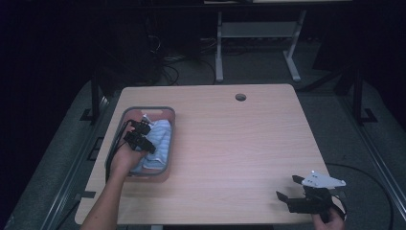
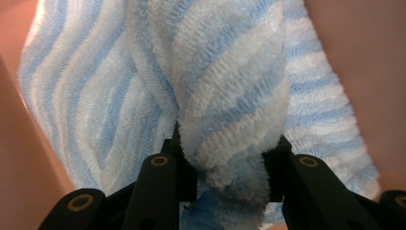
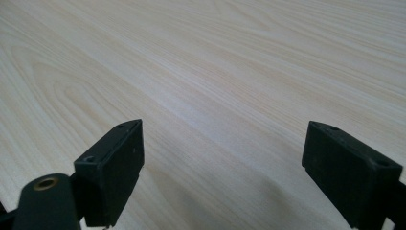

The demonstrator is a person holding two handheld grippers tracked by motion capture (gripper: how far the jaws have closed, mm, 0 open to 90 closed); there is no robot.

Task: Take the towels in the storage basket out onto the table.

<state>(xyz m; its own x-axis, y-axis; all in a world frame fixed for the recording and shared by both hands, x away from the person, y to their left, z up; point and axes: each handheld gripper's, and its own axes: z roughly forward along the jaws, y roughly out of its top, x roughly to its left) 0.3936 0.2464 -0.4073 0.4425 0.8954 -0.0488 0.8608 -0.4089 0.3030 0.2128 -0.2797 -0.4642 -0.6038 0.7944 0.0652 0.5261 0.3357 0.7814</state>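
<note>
A blue-and-white striped towel (image 1: pixel 160 140) lies bunched in a pink tray with a grey rim (image 1: pixel 148 109) at the left of the table. My left gripper (image 1: pixel 142 127) reaches into the tray from the near side. In the left gripper view a thick fold of the towel (image 2: pixel 230 96) is pinched between the jaws of the left gripper (image 2: pixel 229 160). My right gripper (image 1: pixel 288 188) rests low over the table's front right corner. In the right gripper view the right gripper (image 3: pixel 222 158) is wide open with only bare wood between its jaws.
The light wooden table (image 1: pixel 230 143) has a round cable hole (image 1: pixel 240 97) near its far edge. Pink tray walls (image 2: pixel 19 158) close in on both sides of the towel. A white desk frame (image 1: pixel 258 33) and cables stand on the dark floor behind.
</note>
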